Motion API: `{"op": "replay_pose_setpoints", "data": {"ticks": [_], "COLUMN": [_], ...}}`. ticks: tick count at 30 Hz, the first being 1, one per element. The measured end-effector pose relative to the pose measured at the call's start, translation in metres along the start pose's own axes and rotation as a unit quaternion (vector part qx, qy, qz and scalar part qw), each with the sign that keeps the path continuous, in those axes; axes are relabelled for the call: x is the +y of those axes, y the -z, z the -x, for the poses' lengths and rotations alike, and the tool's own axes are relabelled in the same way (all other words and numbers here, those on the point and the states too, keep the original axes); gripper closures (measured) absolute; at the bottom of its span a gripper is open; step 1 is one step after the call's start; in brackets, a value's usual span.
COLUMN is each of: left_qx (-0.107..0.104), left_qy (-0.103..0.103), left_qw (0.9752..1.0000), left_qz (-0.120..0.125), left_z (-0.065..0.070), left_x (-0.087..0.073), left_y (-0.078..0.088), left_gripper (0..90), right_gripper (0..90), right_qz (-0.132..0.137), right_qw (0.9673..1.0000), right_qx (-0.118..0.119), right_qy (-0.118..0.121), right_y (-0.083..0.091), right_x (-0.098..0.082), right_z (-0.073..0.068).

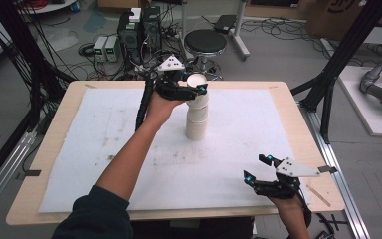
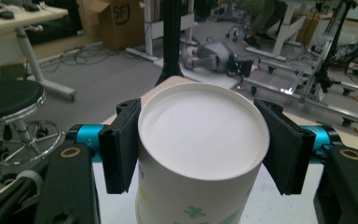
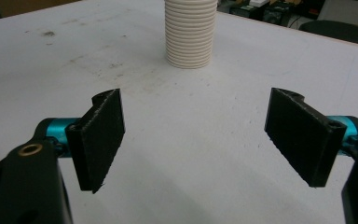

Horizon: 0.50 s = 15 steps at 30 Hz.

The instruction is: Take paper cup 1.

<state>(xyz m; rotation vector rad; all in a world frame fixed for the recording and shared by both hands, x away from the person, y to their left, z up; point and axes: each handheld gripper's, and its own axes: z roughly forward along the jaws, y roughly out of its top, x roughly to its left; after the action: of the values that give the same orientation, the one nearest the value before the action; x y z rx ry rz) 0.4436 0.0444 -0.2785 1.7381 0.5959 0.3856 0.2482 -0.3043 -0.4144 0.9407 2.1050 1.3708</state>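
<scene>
High view, left gripper (image 1: 195, 89) clamping the top paper cup (image 1: 197, 81) of a stack (image 1: 197, 119) standing mid-table, right gripper (image 1: 258, 168) resting near the front edge, left gripper view, pads (image 2: 121, 144) pressing the cup's (image 2: 200, 140) sides, right gripper view, jaws gaping wide with nothing between, ribbed stack base (image 3: 189, 32) sitting beyond.

black claws (image 1: 199, 89), teal joints, dark sleeve (image 1: 97, 214)
</scene>
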Motion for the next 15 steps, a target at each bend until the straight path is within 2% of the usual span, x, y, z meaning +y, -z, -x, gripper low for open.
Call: {"op": "replay_pose_setpoints", "data": {"ticks": [2, 4, 6, 9, 12, 15], "left_qx": [0.001, 0.004, 0.003, 0.005, 0.002, 0.004], "left_qy": [-0.003, -0.004, 0.005, 0.005, 0.010, 0.006], "left_qw": [1.0000, 0.9999, 0.9994, 0.9991, 0.9982, 0.9980], "left_qz": [0.002, 0.013, 0.034, 0.042, 0.059, 0.063], "left_z": [0.000, 0.000, -0.001, -0.002, -0.005, -0.006], "left_x": [0.002, 0.006, 0.010, 0.013, 0.017, 0.018], "left_y": [0.002, 0.007, 0.016, 0.022, 0.037, 0.050], "left_gripper": [35.5, 35.6, 35.6, 35.6, 35.6, 35.6], "right_gripper": [20.4, 20.4, 20.4, 20.4, 20.4, 20.4], "right_qz": [-0.001, -0.002, -0.002, -0.003, -0.004, -0.005], "right_qw": [1.0000, 1.0000, 1.0000, 1.0000, 1.0000, 1.0000], "right_qx": [0.001, 0.002, 0.004, 0.004, 0.004, 0.006], "right_qy": [-0.001, -0.001, 0.000, -0.004, -0.003, -0.003], "right_y": [0.000, -0.001, -0.002, -0.002, -0.003, -0.004], "right_x": [0.000, 0.000, 0.000, 0.000, 0.000, 0.000], "right_z": [0.000, -0.001, -0.001, -0.002, -0.002, -0.003]}}
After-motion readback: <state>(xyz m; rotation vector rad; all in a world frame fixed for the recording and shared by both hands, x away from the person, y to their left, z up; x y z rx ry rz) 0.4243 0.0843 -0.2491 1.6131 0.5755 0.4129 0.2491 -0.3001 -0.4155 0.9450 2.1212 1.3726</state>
